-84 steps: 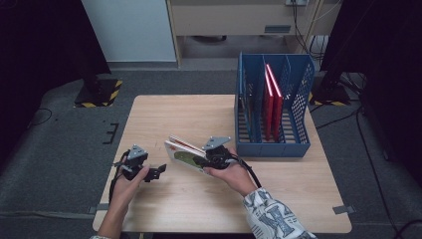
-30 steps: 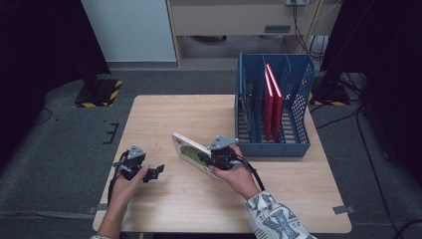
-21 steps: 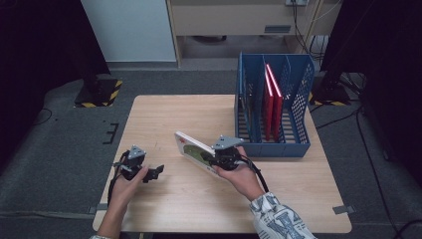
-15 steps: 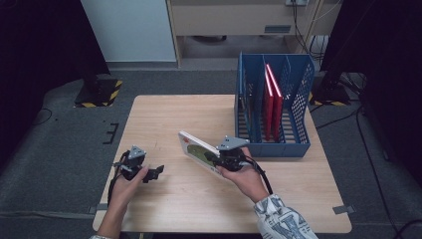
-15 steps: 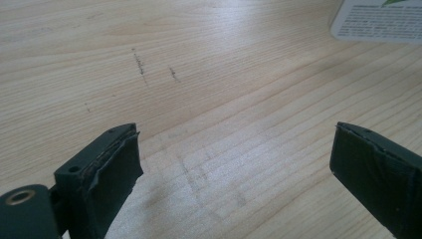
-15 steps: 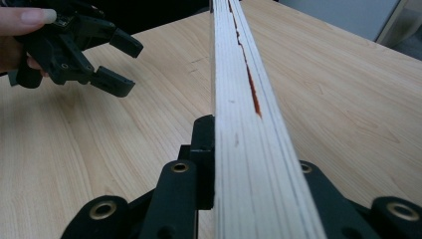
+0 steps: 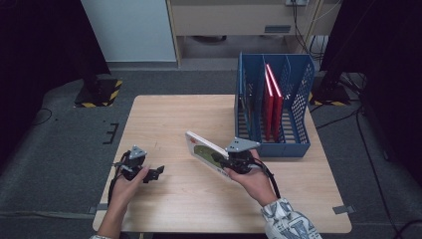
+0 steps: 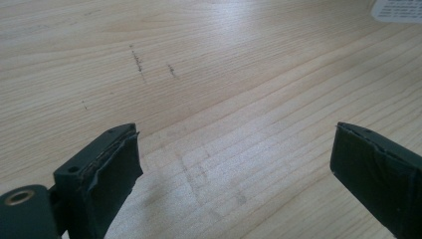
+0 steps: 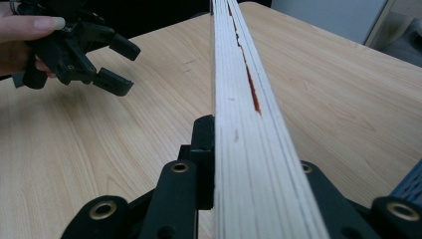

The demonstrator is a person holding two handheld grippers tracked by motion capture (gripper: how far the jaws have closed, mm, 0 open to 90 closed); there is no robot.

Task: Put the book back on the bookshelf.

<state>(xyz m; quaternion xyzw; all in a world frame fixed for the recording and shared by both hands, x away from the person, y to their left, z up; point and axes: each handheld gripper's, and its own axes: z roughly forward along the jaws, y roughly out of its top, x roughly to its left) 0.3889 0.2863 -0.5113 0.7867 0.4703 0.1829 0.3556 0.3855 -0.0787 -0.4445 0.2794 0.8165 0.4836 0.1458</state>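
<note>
My right gripper [image 7: 225,163] is shut on a thin book [image 7: 203,150] with a white and green cover, held tilted on edge above the wooden table [image 7: 169,114]. In the right gripper view the book's page edge [image 9: 244,114] runs straight away from me, clamped between the black jaws. My left gripper [image 7: 155,173] rests low over the table near its front left, open, with nothing between its fingers [image 8: 107,172]. The right gripper view also catches the left gripper [image 9: 112,59] at the upper left, jaws apart.
A blue file rack [image 7: 298,99] stands at the table's right back, holding two red books [image 7: 271,99] upright in its slots. Faint pencil marks [image 8: 139,62] streak the wood ahead of the left gripper. Bare wood lies between the two hands.
The right gripper has carried the book rightward and a little toward the blue rack, tipping it more upright. The left gripper has stayed in place, open.
</note>
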